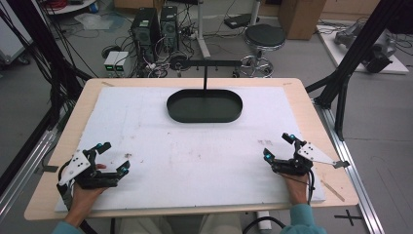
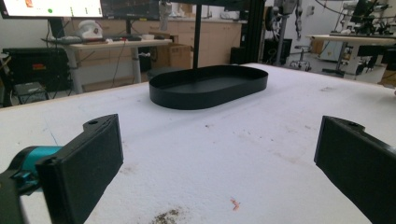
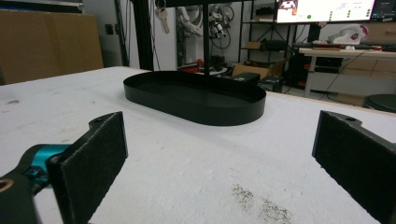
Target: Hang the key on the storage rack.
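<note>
Tray (image 1: 204,106), black, oval and shallow, is seen lying flat on the white sheet (image 1: 195,156) that covers the desk (image 1: 302,97), well ahead of both grippers and roughly midway between their lines of sight. Nothing is seen inside it. A thin black post (image 1: 205,78) with a crossbar rises just behind its far rim.

Left gripper (image 1: 113,158) is held low near the desk's near edge, jaws spread wide, nothing between them. Right gripper (image 1: 279,146) is held likewise at the opposite side, jaws wide apart and empty. Each is gripped by a hand (image 1: 85,192) coming in from below; the two are well apart.

Risks, as judged: the tray is light-looking and sits loose on the sheet, so a one-sided push at its rim could slide or tip it rather than seat a jaw over the wall. An approach from either gripper that runs too high or too far could strike the post behind. The sheet itself could be scuffed or lifted if a jaw is dragged along it.

Differences between views: the high view gives the tray's full outline and both grippers' spacing. The left gripper view adds a small reddish speck (image 2: 235,203) and dark grit on the sheet just ahead of its jaws. The right gripper view shows a key (image 3: 162,14) hanging from the crossbar above the tray (image 3: 196,98), and more grit (image 3: 261,205).
</note>
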Demonstrator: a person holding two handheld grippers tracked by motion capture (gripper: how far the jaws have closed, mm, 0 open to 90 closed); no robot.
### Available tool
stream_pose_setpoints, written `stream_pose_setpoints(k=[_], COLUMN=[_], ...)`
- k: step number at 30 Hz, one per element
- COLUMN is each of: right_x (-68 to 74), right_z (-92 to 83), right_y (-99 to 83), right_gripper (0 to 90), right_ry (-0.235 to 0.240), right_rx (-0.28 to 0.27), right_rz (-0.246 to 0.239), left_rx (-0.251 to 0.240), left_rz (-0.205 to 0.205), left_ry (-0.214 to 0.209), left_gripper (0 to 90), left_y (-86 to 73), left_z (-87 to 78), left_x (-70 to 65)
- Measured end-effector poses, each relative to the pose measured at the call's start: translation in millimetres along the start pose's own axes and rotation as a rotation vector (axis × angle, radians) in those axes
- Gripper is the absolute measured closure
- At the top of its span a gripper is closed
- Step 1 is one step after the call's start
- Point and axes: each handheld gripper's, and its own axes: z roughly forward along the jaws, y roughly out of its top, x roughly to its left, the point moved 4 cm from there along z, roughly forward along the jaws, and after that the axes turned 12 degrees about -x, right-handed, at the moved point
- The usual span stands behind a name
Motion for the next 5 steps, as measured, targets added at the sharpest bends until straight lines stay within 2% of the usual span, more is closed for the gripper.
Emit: stream_pose_setpoints(k=[2,5], right_x=[0.2,0.9], right_z=[0.0,0.2], right_y=[0.0,-0.1], right_gripper=[2.4,2.4], right_ry=[0.0,0.0], right_rx=[-0.001,0.001], right_rz=[-0.001,-0.005], left_rx=[-0.002,-0.001], left_rz=[-0.005,0.002], left_ry=[0.018,0.017], left_gripper=[1.7,1.7], left_y=[-0.1,0.0], left_z=[0.1,0.0], left_x=[0.6,0.2])
